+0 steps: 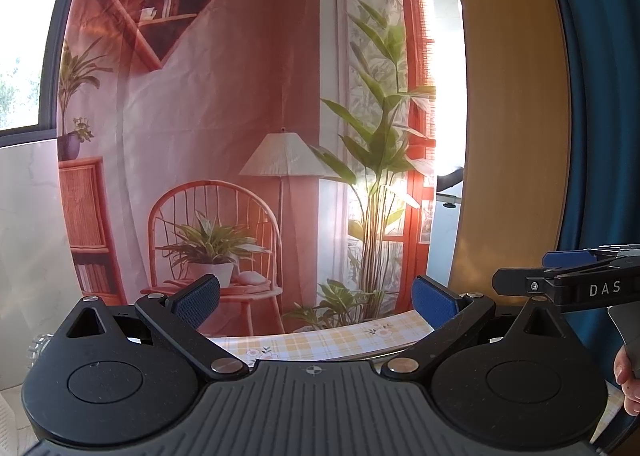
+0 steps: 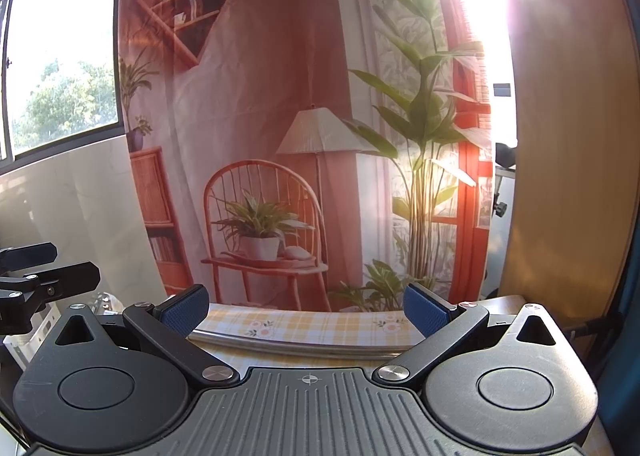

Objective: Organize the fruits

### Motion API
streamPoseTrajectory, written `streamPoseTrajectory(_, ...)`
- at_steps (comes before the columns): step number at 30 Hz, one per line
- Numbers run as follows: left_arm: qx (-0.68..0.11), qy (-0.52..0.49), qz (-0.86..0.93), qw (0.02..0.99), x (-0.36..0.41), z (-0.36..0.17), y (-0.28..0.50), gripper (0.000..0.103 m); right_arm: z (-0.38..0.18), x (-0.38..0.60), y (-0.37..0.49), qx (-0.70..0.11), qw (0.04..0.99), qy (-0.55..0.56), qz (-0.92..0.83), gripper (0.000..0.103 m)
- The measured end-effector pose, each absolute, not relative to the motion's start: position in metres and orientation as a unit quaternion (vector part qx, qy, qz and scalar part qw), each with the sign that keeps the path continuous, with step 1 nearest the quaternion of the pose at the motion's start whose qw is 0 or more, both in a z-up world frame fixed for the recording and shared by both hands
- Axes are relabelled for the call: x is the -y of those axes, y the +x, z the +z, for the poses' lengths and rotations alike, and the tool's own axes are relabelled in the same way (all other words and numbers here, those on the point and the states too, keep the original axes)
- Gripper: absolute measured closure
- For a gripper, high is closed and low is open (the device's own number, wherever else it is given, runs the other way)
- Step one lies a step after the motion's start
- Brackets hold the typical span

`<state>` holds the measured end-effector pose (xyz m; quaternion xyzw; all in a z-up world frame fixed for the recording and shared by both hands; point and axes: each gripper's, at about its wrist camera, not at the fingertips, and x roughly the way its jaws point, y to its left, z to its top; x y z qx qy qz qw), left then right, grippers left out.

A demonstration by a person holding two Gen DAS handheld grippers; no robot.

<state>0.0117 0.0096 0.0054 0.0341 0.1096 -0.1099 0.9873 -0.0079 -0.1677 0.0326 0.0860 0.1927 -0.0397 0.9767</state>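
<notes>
A: While both grippers are held level and high, pointed past the table, I log this as the opening step; nothing is picked. Left gripper [image 1: 316, 300]: jaws spread wide, blue pads [image 1: 198, 298] bare, nothing between them. Right gripper [image 2: 306, 308]: the same, wide apart and empty.

B: Fruits?

A: Not in either view. Taking the checked tablecloth [image 2: 320, 326] as landmark: only its far strip shows, just beyond the fingertips, bare apart from its printed flowers. Whatever lies on the near part is hidden under the gripper bodies.

B: So the next move?

A: My judgement: tilt both grippers down toward the cloth until the fruits and any container come into view, then choose a target. No grasp can be planned from here.

B: Beyond the cloth?

A: A hanging printed backdrop [image 2: 260, 116] right behind its far edge, showing a chair, lamp and plants. Left of it a window [image 2: 60, 56]; right of it a wooden panel [image 2: 572, 176].

B: Writing?

A: "DAS" in white on the right gripper's body, seen from the left wrist. Nothing else is legible.
</notes>
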Motion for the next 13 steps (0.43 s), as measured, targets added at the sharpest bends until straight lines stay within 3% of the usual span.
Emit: streamPoseTrajectory(13,-0.107,0.033,-0.112,0.987,-0.0091,0.0047,0.0127,0.0,0.0246,0.1644,-0.0096,-0.196,0.976,0.088,-0.039,0.0)
